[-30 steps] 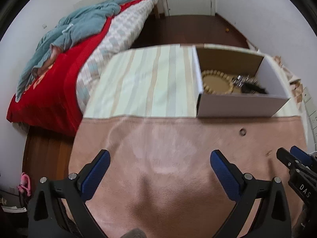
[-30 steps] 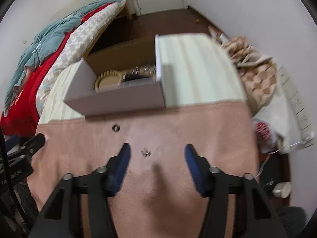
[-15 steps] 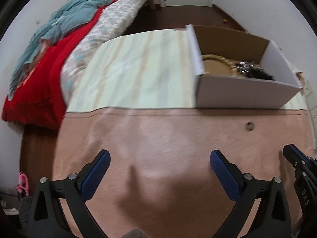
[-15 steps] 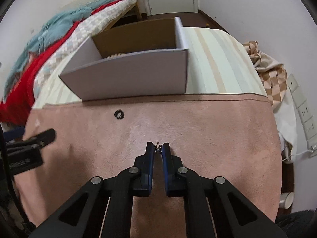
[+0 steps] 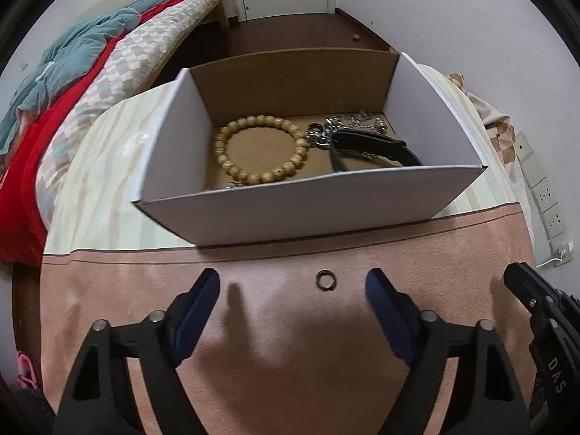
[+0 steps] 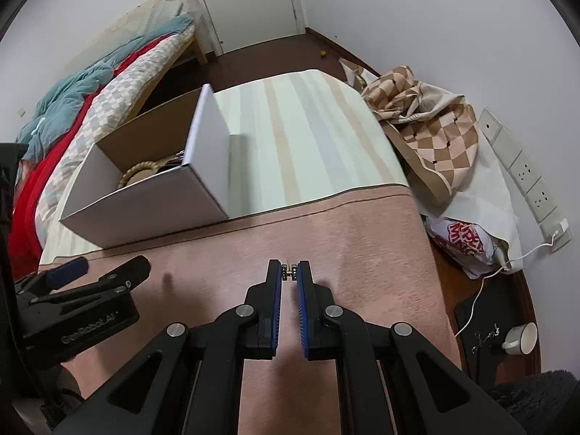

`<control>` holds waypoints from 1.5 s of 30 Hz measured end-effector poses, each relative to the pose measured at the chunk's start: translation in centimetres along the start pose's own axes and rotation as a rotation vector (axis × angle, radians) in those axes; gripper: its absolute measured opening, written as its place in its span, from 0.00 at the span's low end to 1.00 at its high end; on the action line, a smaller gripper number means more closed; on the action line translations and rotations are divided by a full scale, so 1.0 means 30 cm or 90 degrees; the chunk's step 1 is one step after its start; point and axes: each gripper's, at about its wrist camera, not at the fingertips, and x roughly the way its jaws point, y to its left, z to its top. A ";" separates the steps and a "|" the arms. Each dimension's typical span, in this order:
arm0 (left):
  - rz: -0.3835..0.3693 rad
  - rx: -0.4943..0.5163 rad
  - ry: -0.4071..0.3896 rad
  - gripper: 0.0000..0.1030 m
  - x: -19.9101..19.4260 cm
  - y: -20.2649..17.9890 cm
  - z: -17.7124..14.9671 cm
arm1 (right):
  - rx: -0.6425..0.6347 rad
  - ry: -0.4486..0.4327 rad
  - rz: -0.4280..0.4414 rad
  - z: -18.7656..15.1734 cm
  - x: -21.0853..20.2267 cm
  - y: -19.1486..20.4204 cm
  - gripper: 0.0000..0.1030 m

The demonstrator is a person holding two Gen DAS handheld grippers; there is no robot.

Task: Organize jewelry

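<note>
A white cardboard box (image 5: pixel 290 206) stands on the table and holds a wooden bead bracelet (image 5: pixel 261 154), a black strap (image 5: pixel 373 145) and silver chains (image 5: pixel 355 117). A small dark ring (image 5: pixel 326 280) lies on the pink cloth (image 5: pixel 290 344) in front of the box, between the fingers of my open left gripper (image 5: pixel 291 291). My right gripper (image 6: pixel 289 274) is shut on a small silver earring (image 6: pixel 289 272), held above the pink cloth to the right of the box (image 6: pixel 152 199). The left gripper (image 6: pixel 87 272) shows at the left of the right wrist view.
A striped cloth (image 6: pixel 301 137) covers the far part of the table. A bed with red and teal bedding (image 5: pixel 72 83) lies to the left. A checkered bag (image 6: pixel 427 130) and a wall socket strip (image 6: pixel 525 181) are on the right. A cup (image 6: pixel 522 337) sits on the floor.
My right gripper closed on the earring and lifted it off the cloth. My left gripper moved right and forward, so the ring now lies between its fingers.
</note>
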 end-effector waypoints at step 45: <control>-0.097 -0.068 0.037 0.14 -0.099 0.266 0.414 | -0.088 0.178 0.189 0.430 0.137 0.321 0.09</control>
